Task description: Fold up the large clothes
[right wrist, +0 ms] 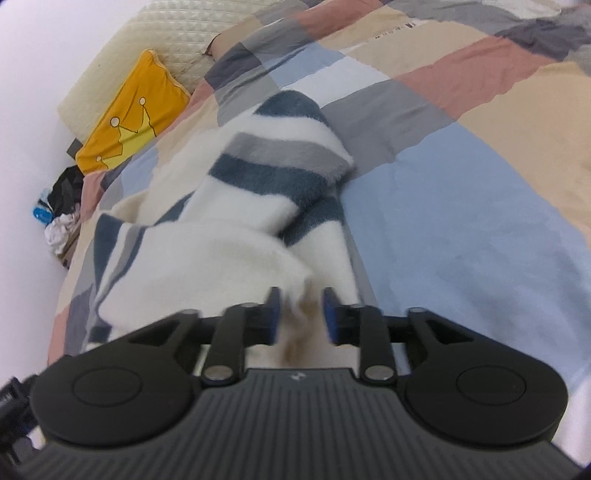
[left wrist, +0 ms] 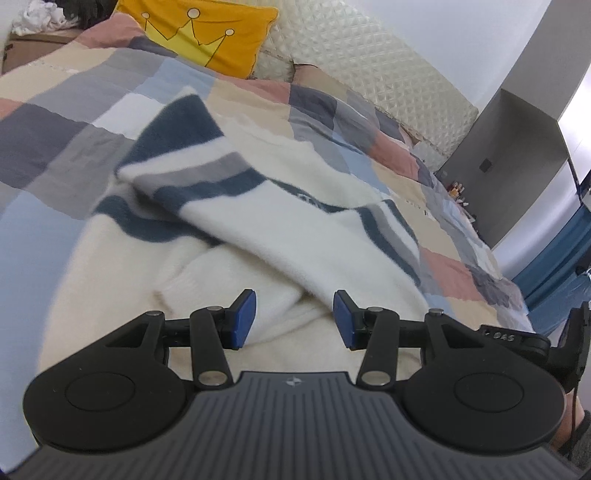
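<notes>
Left tongs (left wrist: pixel 294 319) – jaws half apart, nothing between the blue pads; they hover just above the near hem of the cream fleece sweater (left wrist: pixel 280 229), not touching it. The sweater lies on the patchwork quilt (left wrist: pixel 55 147) of the bed, its navy-and-grey striped sleeves already crossed over the body. Yellow crown pillow (left wrist: pixel 207 33) sits well beyond, against the quilted headboard (left wrist: pixel 351 59).

Right tongs (right wrist: pixel 301 315) – jaws parted narrowly, with a fold of cream fleece lying in the gap; the pads look clear of it, so I read this as a release, not a grip. The striped sleeve (right wrist: pixel 280 166) lies across the middle of the sweater.

Judgement: sleeves are in; the next fold takes the hem up toward the collar. To do it well – pinch both hem corners at matching spots, through both layers, lift level so the crossed sleeves stay put, and lay the hem down squarely. The fleece is thick and springy, so a shallow bite may slip.
</notes>
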A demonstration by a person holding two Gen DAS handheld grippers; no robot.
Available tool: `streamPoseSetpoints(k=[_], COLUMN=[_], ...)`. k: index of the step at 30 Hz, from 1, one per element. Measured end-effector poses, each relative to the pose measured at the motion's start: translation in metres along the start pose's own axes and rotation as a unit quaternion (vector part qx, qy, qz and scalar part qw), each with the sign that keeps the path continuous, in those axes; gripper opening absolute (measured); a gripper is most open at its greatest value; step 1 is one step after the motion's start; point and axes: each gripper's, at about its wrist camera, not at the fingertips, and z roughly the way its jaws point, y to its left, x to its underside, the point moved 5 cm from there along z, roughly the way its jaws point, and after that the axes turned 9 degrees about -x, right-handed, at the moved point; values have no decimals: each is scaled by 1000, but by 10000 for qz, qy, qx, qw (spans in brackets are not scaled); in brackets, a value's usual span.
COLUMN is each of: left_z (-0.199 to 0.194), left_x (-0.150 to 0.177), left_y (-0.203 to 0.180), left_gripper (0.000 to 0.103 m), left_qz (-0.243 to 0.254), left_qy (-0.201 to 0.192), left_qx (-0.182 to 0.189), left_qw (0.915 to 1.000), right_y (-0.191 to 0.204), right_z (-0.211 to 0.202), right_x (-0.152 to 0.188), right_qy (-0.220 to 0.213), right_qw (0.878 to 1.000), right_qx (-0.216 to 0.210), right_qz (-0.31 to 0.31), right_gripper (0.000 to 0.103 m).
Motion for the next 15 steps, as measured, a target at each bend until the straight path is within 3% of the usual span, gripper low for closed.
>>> streamPoseSetpoints(k=[2,10,15], left_z=[-11,-46,-56], left_x=[2,5,0], left_y=[5,29,51], left_gripper=[52,52,52], left_qz=[-3,-158,-452], left_qy=[4,244,679], left_qx=[-35,-170,-134], left_qw=[10000,9994,9966], right_y=[-1,-7,-3], right_z=[-8,-38,-53], right_x=[5,29,30], right_qy=[-15,72,466], right_qw=[10000,9995,9975], right_qx=[-8,46,-178], right_qz=[33,307,504], right_gripper=[54,55,55])
